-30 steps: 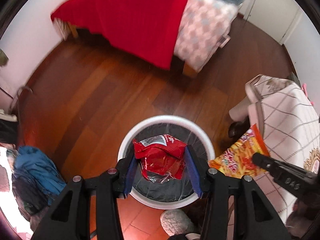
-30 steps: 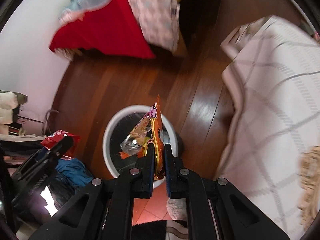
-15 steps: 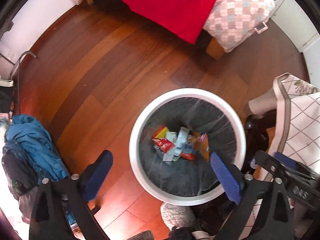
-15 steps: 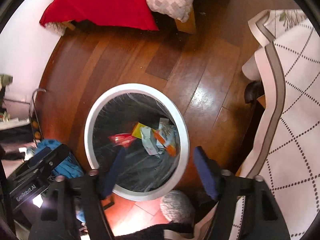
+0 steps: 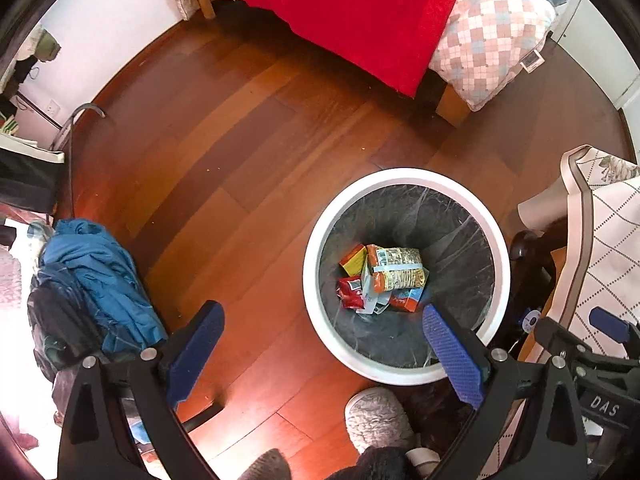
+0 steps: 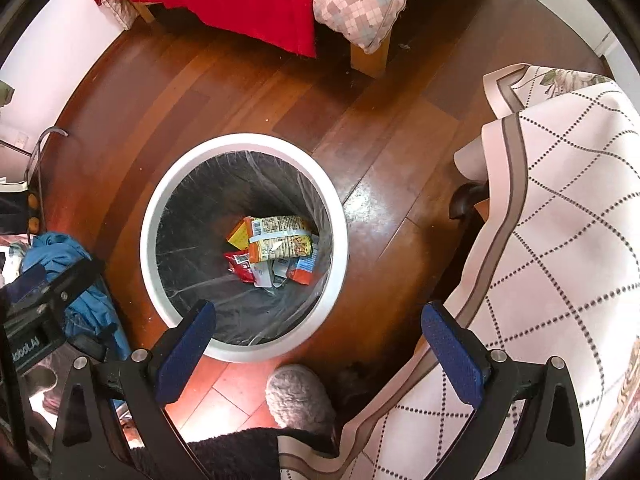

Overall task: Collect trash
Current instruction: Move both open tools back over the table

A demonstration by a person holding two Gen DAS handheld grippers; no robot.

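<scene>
A round white trash bin (image 5: 316, 240) with a clear liner stands on the wooden floor; it also shows in the right wrist view (image 6: 344, 236). Inside lie several wrappers: an orange snack bag (image 5: 396, 268) (image 6: 280, 238), a red wrapper (image 5: 350, 292) (image 6: 240, 266) and a yellow packet (image 5: 354, 260). My left gripper (image 5: 320, 340) is open and empty above the bin's near left rim. My right gripper (image 6: 316, 340) is open and empty above the bin's near right rim. The right gripper also shows at the left wrist view's right edge (image 5: 592, 340).
A bed with a red blanket (image 5: 360, 8) and checked quilt (image 5: 492, 32) stands at the back. A table with a white patterned cloth (image 6: 560, 240) is at the right. Blue clothing (image 5: 96, 280) is piled at the left. A grey slipper (image 5: 376, 420) is near the bin.
Both grippers opened and let go of their wrappers, the red one from the left, the orange one from the right. Both wrappers now lie in the bin. Both grippers have risen.
</scene>
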